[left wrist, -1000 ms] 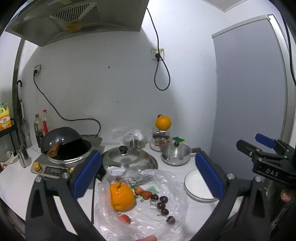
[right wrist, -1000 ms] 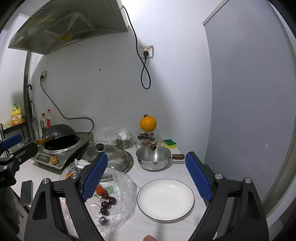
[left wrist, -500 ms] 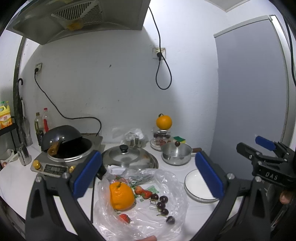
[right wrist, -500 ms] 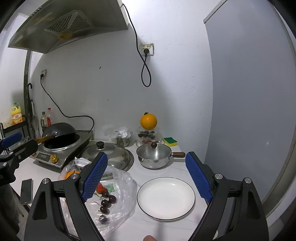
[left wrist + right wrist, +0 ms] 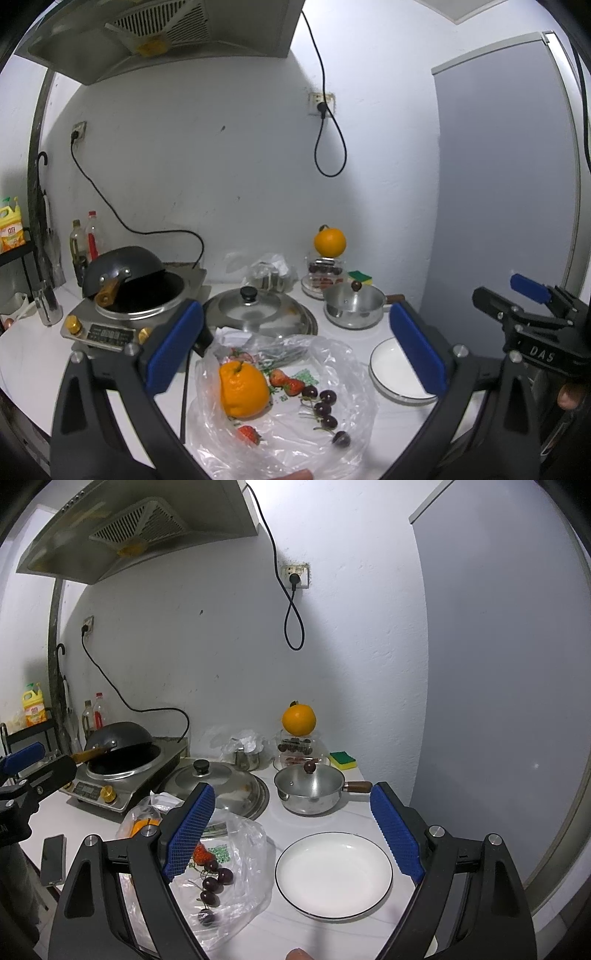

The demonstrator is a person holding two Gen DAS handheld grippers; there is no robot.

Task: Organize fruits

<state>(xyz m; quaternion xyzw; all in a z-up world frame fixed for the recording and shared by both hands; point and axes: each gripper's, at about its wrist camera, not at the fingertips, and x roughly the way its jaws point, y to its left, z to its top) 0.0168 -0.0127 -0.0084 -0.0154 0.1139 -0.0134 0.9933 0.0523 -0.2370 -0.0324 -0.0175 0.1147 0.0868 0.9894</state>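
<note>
Orange (image 5: 243,389) on clear bag (image 5: 343,373) between gaping left gripper (image 5: 295,354) fingers, white plate (image 5: 334,873) beneath spread, empty right gripper (image 5: 293,834)

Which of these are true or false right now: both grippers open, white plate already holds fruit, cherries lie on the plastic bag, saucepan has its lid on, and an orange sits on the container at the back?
1. Both the left gripper and the right gripper are open. True.
2. The white plate already holds fruit. False: it is bare.
3. The cherries lie on the plastic bag, beside the large orange and strawberries. True.
4. The saucepan is uncovered. False: its lid is on.
5. Another orange sits atop the clear container at the back. True.
</note>
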